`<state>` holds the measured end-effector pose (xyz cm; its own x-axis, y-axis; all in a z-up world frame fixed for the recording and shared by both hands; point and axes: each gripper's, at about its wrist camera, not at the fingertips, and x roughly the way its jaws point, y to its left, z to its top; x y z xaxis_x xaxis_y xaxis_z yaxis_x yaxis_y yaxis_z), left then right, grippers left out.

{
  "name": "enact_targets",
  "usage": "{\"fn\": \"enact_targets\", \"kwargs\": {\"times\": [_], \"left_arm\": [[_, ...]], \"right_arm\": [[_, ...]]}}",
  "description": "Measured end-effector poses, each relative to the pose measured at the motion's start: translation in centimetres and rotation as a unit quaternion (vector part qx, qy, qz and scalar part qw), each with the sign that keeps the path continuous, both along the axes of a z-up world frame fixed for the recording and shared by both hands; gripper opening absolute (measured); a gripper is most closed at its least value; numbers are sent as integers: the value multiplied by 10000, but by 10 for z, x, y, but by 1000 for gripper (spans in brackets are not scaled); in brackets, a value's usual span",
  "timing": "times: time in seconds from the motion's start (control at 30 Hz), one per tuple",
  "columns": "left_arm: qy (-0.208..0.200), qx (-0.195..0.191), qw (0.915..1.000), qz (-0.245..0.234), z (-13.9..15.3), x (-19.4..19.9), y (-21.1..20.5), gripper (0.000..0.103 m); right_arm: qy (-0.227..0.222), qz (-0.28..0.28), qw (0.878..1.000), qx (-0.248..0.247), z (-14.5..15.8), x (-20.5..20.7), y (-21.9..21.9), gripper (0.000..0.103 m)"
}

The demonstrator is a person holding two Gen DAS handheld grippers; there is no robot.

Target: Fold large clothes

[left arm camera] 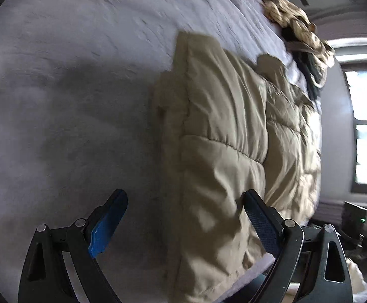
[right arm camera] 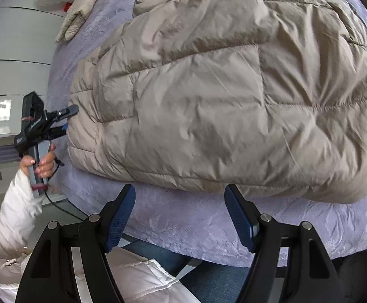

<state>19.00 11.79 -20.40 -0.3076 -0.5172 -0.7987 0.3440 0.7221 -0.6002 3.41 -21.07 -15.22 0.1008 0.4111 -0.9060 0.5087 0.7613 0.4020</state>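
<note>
Above the bed [right arm camera: 196,222], both the left gripper [left arm camera: 183,202] and right gripper [right arm camera: 179,197] gape wide, empty, beside the beige puffer jacket [right arm camera: 221,96].

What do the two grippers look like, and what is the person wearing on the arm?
Each gripper, left and right, has black linkage arms with silver pivot pins and blue textured finger pads. The left gripper shows a black body, grey handle and trailing cable. The sleeve is white and quilted.

Beige puffer jacket [right arm camera: 221,96] on lilac bedspread [right arm camera: 208,227]
</note>
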Motion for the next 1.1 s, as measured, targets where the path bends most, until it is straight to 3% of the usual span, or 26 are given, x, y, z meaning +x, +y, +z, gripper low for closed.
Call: {"fn": "enact_targets", "kwargs": {"times": [0.17, 0.3, 0.33, 0.37, 0.43, 0.47, 0.5, 0.53, 0.57, 0.8, 1.1], "left_arm": [[77, 78, 9968, -790, -25, -11, -41, 94], [73, 50, 9954, -957, -29, -10, -54, 94], [79, 17, 9953, -961, -29, -9, -56, 89], [111, -100, 9950, -991, -27, -10, -57, 66], [361, -362, 9943, -937, -24, -12, -61, 40], [265, -362, 9944, -956, -19, -13, -64, 35], [124, -337, 9942, -1012, -12, -15, -66, 33], [32, -310, 9941, -1040, -7, -18, -68, 30], [-80, -288, 9940, -1052, 1, -21, -70, 30], [-471, -261, 9935, -1003, 46, -39, -86, 30], [-725, -683, 9884, -1148, 117, -91, -140, 30]], "right_arm": [[42, 6, 10000, -68, 2, 1, 5, 76], [-140, -81, 9996, -215, 11, 5, 8, 76], [-219, -124, 9992, -297, 14, 8, 8, 76], [-306, -174, 9986, -403, 17, 11, 8, 76], [-436, -243, 9968, -617, 22, 18, 7, 76], [-526, -269, 9954, -748, 24, 23, 6, 68], [-573, -266, 9947, -813, 26, 26, 6, 43], [-595, -230, 9932, -971, 26, 33, 6, 29], [-582, -200, 9920, -1105, 24, 38, 6, 16], [-666, -4, 9888, -1339, -12, 60, -7, 14], [-748, -815, 9923, -556, -61, 58, -45, 14]]}}
